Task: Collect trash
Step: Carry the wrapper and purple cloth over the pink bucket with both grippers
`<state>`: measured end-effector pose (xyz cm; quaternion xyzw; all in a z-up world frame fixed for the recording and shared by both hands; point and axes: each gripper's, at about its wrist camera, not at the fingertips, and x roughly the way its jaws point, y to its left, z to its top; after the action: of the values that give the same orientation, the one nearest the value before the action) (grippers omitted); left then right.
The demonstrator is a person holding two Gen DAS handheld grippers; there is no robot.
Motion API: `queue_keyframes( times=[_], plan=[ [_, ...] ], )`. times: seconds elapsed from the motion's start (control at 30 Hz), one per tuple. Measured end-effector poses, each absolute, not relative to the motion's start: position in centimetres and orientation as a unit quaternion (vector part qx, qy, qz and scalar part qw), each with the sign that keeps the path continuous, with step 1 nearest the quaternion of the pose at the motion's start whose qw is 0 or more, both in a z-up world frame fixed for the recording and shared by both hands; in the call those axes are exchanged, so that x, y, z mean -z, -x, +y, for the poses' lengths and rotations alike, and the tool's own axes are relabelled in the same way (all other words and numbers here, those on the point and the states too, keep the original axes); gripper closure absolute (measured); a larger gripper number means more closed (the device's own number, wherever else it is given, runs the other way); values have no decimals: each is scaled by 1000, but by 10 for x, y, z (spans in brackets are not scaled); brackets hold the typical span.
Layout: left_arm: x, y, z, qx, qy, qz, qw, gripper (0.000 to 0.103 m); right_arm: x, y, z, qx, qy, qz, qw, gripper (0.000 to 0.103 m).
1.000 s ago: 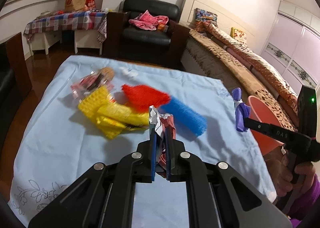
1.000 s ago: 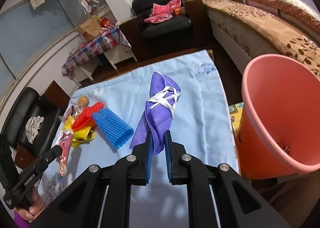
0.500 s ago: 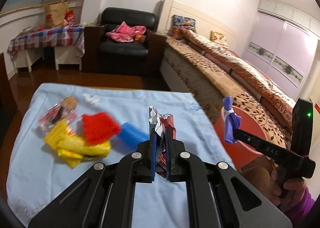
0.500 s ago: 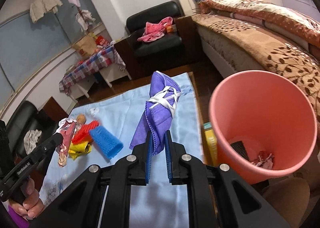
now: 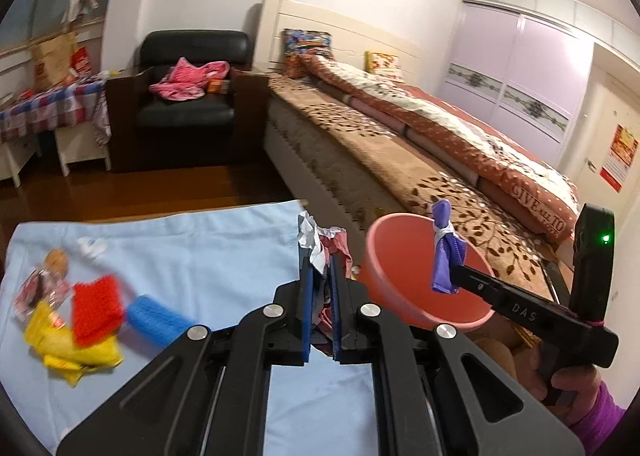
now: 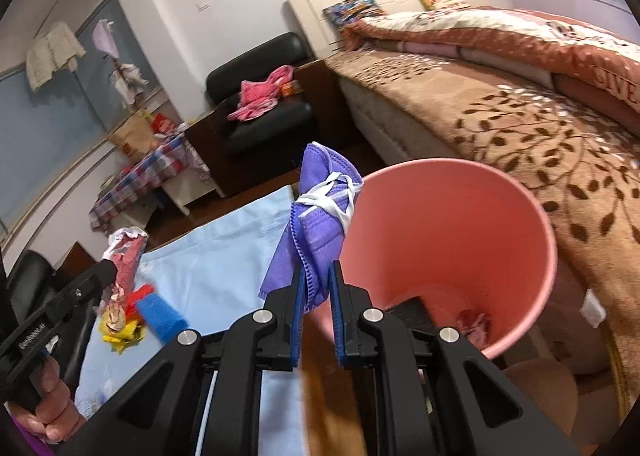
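My right gripper (image 6: pixel 316 276) is shut on a purple face mask (image 6: pixel 320 208) bound with its white straps, held at the near left rim of the pink bin (image 6: pixel 460 192). It also shows in the left wrist view (image 5: pixel 444 252) in front of the bin (image 5: pixel 400 292). My left gripper (image 5: pixel 320 276) is shut on a crumpled red and silver wrapper (image 5: pixel 324 244), held above the table's right edge, left of the bin. The bin holds a dark item and a red wrapper (image 6: pixel 474 326).
On the light blue tablecloth (image 5: pixel 200 256) lie a blue sponge (image 5: pixel 156 316), a red sponge (image 5: pixel 96 304), yellow wrappers (image 5: pixel 68 344) and a snack packet (image 5: pixel 44 280). A bed (image 5: pixel 440 160) stands right of the bin, a black armchair (image 5: pixel 188 96) behind.
Both grippers have swung right toward the pink bin with their loads. The mask has gone from over the table to the bin's rim. The wrapper has neared the table's right edge.
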<state>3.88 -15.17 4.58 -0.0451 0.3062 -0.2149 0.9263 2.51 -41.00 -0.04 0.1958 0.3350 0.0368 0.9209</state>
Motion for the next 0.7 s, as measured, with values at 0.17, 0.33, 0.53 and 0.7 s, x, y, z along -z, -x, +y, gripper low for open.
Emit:
queue_keyframes(
  times=[0.17,0.33,0.53,0.7],
  plan=[
    [-46,-45,-189,244,32,306,920,96,6,-22,-434,-9,-200,333,922,91],
    [-39,-48,-224,272,16,314,909,96,15,-18,-450,5,-208,338,918,91],
    [-31,-53,-249,290,3,326,900,96,23,-14,-462,17,-220,340,914,91],
    [-23,-60,-267,298,-5,340,892,96,29,-13,-472,23,-229,341,911,91]
  ],
)
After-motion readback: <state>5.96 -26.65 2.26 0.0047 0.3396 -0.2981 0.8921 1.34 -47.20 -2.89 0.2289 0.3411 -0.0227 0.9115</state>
